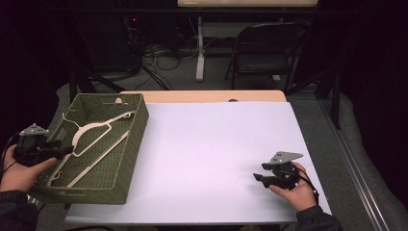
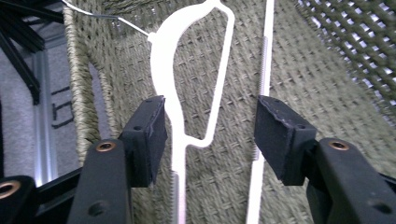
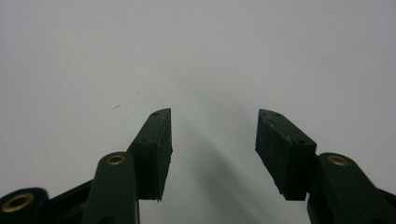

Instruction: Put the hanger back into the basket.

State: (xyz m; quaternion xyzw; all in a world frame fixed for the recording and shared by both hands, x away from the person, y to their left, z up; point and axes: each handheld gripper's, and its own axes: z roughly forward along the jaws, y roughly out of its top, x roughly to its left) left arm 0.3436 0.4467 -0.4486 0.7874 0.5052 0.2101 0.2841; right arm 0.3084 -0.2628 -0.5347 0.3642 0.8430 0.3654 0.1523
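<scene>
A white plastic hanger (image 1: 96, 130) lies inside a green woven basket (image 1: 139, 130) at the table's left end, its wire hook toward the far left corner. My left gripper (image 1: 65, 148) reaches over the basket's left rim. In the left gripper view its jaws (image 2: 210, 135) stand wide apart above the basket floor (image 2: 317, 79). One arm of the hanger (image 2: 163, 60) runs just beside the left pad, and the hanger's straight bar (image 2: 264, 93) passes near the right pad. My right gripper (image 1: 260, 178) rests open on the white table (image 3: 187, 46), its jaws (image 3: 212, 140) holding nothing.
The white tabletop (image 1: 216, 144) stretches between the basket and my right hand. A wooden strip (image 1: 202, 96) edges the far side. Beyond it stand a folding chair (image 1: 264, 48) and a table leg with cables on the floor.
</scene>
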